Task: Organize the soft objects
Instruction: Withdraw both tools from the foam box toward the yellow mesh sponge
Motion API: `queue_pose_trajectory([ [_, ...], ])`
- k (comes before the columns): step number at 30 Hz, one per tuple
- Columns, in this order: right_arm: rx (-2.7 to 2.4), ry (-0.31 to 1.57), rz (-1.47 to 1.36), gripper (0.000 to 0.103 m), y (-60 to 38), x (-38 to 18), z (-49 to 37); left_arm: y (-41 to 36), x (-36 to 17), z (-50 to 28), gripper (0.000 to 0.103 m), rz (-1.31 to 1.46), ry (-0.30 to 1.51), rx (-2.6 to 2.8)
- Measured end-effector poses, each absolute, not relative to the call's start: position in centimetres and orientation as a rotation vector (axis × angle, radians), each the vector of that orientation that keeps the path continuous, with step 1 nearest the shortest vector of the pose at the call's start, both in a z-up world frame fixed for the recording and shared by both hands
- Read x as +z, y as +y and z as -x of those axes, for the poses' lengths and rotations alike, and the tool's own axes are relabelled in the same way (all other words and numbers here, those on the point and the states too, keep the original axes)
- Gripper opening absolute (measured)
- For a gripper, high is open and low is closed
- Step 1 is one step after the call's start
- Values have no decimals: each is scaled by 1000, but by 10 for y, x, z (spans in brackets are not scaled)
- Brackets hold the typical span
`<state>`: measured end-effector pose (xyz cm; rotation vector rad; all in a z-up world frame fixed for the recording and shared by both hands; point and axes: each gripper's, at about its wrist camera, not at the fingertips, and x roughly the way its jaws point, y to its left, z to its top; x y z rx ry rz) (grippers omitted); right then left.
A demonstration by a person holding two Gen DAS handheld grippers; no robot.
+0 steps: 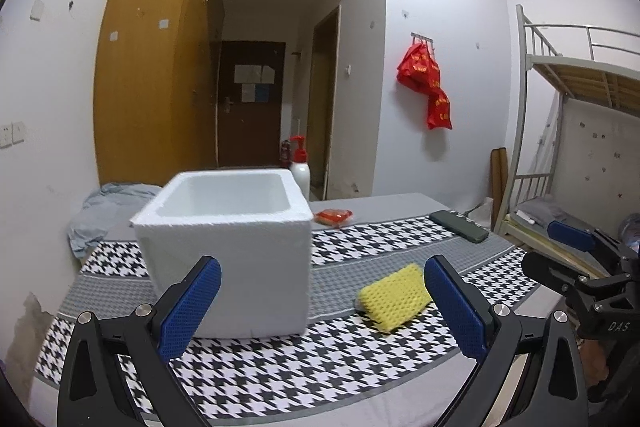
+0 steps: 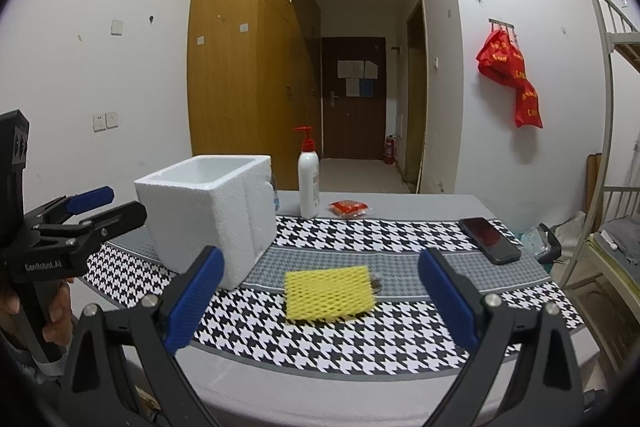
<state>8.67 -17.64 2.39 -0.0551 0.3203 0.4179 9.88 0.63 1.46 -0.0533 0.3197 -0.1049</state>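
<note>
My right hand-held gripper point(image 2: 320, 283), jaws spread, faces the yellow sponge point(image 2: 328, 293) (light, squashy); I'd pinch its side edges gently.

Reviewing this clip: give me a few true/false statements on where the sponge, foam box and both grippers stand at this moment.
1. The yellow sponge lies on the checked cloth, outside the foam box. True.
2. The right gripper is shut on the sponge. False: its fingers stand wide apart, holding nothing.
3. The left gripper is open. True.
4. The pump bottle stands inside the foam box. False: it stands on the table behind the box.
5. A phone lies on the table to the sponge's right. True.
</note>
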Motion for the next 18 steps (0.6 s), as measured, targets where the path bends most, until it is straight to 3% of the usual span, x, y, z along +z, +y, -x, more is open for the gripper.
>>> queue_pose_trajectory([
  [18, 366, 351, 35, 99, -210, 7, -95, -30, -7, -124, 102, 39, 396, -192],
])
